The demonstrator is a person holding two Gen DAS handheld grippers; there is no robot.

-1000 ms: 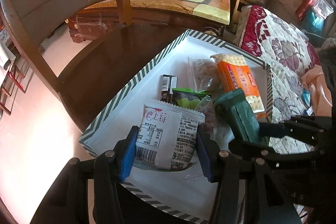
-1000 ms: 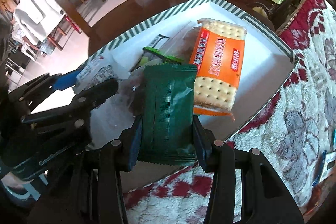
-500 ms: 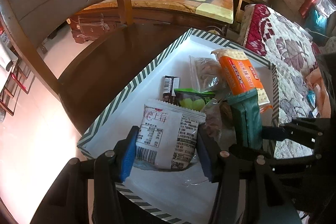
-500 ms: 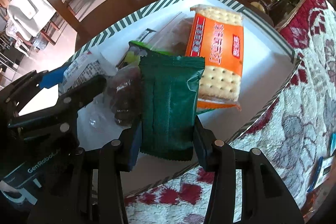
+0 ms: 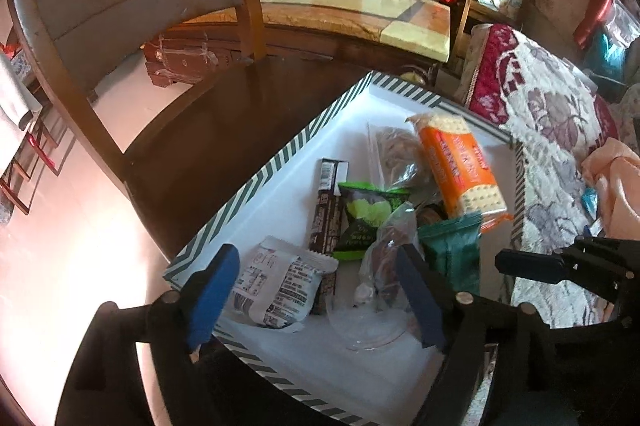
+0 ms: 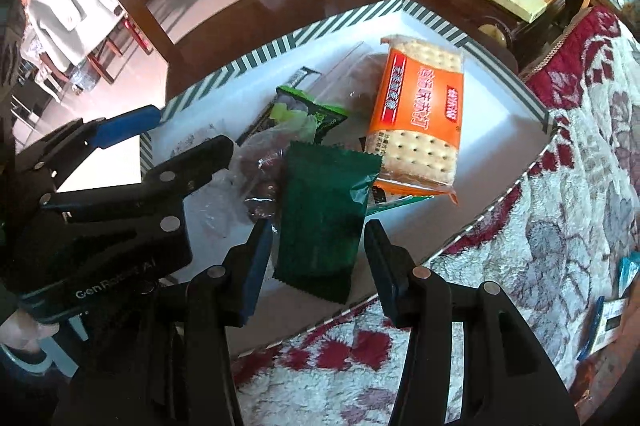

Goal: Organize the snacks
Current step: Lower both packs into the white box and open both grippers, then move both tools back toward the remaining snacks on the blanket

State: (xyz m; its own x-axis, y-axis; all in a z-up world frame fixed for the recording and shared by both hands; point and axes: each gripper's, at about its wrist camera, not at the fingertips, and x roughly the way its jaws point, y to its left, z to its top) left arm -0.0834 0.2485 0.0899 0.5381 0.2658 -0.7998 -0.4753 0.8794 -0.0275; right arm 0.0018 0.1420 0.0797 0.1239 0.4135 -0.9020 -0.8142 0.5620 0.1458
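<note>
Both hand-held grippers are hovering over the striped-rim tray [image 5: 280, 168], which is sitting on the dark wooden bench [image 5: 208, 130] just beside a floral blanket [image 6: 560, 226]. The left hand-held gripper [image 5: 316, 290] is standing wide apart, its blue pads [image 5: 212, 290] clear of the white snack packet [image 5: 280, 286], which is lying on the tray floor near the tray's front left rim, between the spread fingers but not gripped. The right hand-held gripper [image 6: 316, 262] is likewise spread wide, and the dark green packet [image 6: 324, 214] is lying between its fingers without either pad touching it; that packet is resting inside the tray near the rim that borders the blanket. Deeper into the tray from the green packet, the orange cracker pack [image 6: 420, 114] is lying lengthwise, its near end touching or overlapping the green packet's far edge. Toward the tray's middle, a light green pouch [image 5: 368, 218] is sitting beside a dark brown bar [image 5: 328, 206], and a clear bag of dark pieces [image 6: 260, 166] is lying between the white packet and the dark green one. Another clear bag [image 5: 394, 154] is resting against the cracker pack on the side toward the tray's centre.
</note>
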